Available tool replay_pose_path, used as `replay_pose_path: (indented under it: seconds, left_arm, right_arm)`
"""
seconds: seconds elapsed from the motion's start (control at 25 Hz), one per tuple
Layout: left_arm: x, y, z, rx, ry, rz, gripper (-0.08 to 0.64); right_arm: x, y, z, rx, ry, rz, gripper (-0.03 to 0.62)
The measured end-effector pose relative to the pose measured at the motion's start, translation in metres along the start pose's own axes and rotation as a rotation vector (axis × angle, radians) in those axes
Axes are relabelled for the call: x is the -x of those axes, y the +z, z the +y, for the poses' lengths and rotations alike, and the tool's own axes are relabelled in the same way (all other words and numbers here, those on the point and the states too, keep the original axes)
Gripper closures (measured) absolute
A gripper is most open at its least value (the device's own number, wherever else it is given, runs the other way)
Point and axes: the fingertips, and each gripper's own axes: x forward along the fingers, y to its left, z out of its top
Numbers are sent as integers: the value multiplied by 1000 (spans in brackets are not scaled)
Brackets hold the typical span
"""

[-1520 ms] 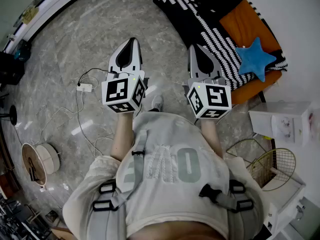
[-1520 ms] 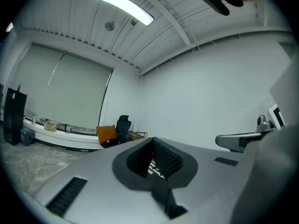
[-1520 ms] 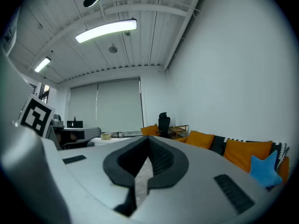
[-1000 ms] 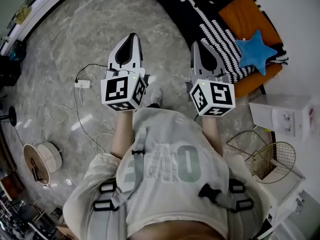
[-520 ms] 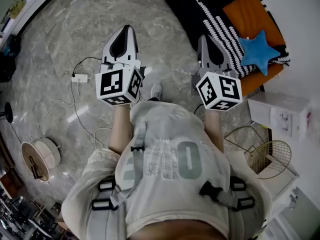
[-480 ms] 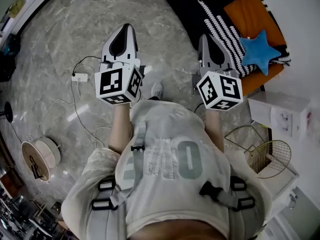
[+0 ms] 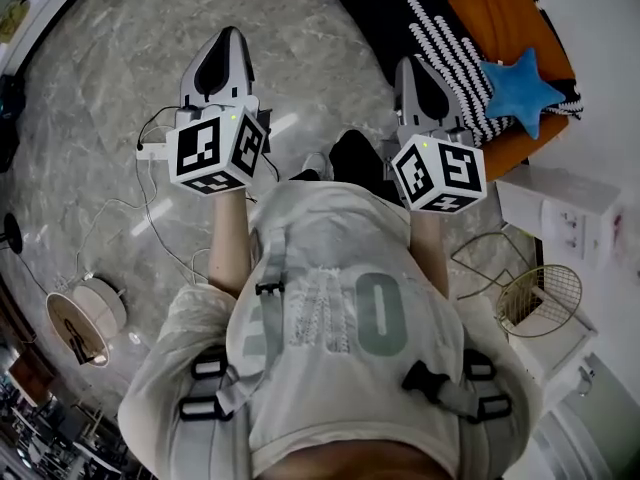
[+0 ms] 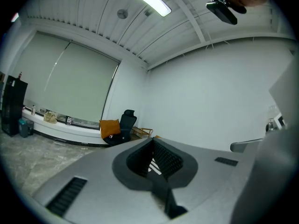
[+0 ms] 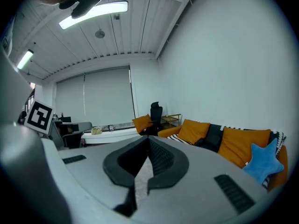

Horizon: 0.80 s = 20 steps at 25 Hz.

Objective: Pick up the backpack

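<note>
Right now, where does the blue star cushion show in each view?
Head view: upper right, the blue star cushion lies on the orange sofa.
Left gripper view: not in it.
Right gripper view: low at the right edge, in front of the sofa's orange back cushions.
Shared landmark: the orange sofa in those two views; a black office chair links both gripper views.

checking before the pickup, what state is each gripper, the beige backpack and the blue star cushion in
Left gripper: shut, nothing between its jaws, held out over the grey marble floor.
Right gripper: shut, empty.
Beige fabric backpack with grey straps: against the person's front, touched by neither gripper.
Blue star-shaped cushion: resting on the orange sofa, untouched.
</note>
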Motion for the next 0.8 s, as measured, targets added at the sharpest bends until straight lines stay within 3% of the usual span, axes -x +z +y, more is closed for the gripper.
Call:
replay_pose_path:
  seconds: [0.32, 0.52, 0.8]
  left_arm:
    - [-47, -8, 17, 7, 2, 18, 540]
    - [-94, -11, 5, -1, -10, 13, 540]
    - [-177, -4, 21, -9, 58, 21, 540]
  right_arm:
    - [-48, 8, -34, -16, -41, -14, 584]
    - [-91, 10, -57, -28, 1, -8, 584]
    - [-194, 35, -84, -15, 83, 13, 584]
